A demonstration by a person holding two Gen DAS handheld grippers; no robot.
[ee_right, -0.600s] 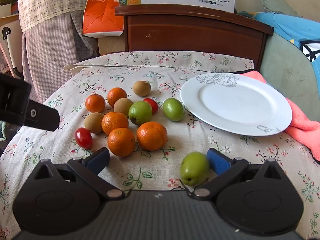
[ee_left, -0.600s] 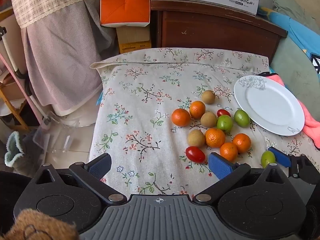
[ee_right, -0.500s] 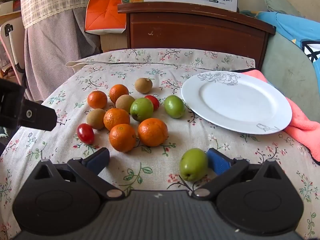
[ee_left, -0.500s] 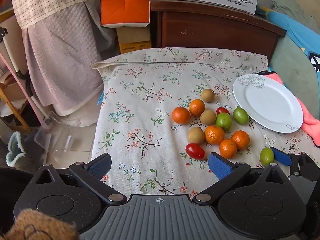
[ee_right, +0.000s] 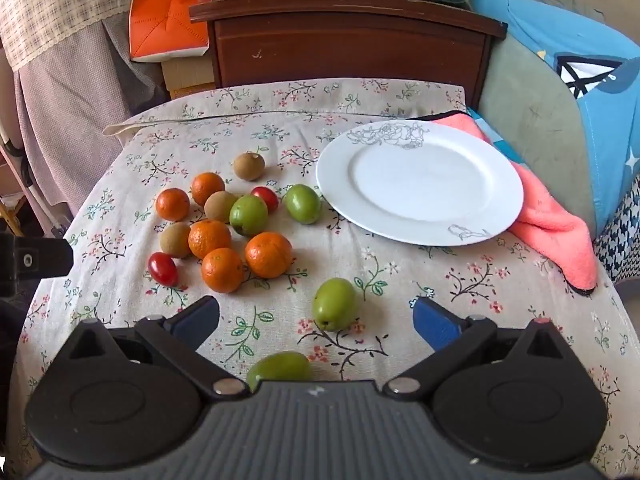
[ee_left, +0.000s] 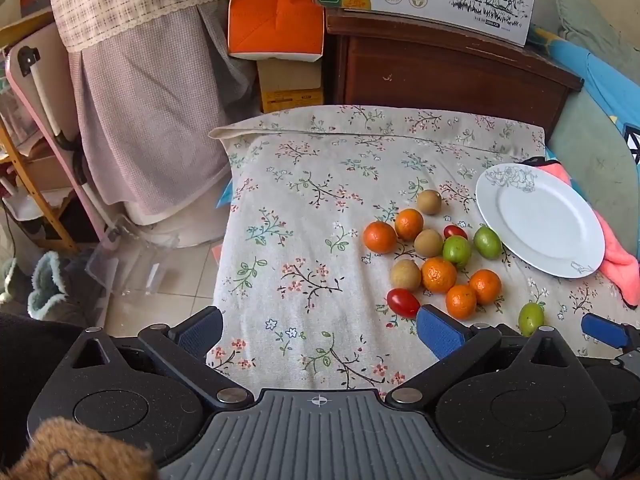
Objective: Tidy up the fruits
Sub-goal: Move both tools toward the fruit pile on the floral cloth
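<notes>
A cluster of fruit lies on the flowered cloth: several oranges [ee_right: 268, 254], brown kiwis [ee_right: 249, 166], red tomatoes [ee_right: 163, 268] and green fruits [ee_right: 248, 215]. A white plate [ee_right: 420, 184] stands empty to their right. My right gripper [ee_right: 316, 318] is open, and a lone green fruit [ee_right: 334, 304] lies between its fingers on the cloth. Another green fruit [ee_right: 279, 366] lies partly hidden under the gripper body. My left gripper [ee_left: 320, 330] is open and empty over the cloth's near left part, left of the cluster [ee_left: 438, 274]. The plate [ee_left: 540, 220] shows there too.
A pink towel [ee_right: 556, 216] lies under the plate's right side. A dark wooden cabinet [ee_right: 348, 40] with cartons on top stands behind the table. A blue and green cushion [ee_right: 568, 92] is at the right. The table's left edge [ee_left: 224, 240] drops to the floor.
My right gripper has drawn back and shifted right, so the lone green fruit now lies between its fingers and a second green fruit shows beneath. My left gripper has also pulled back a little.
</notes>
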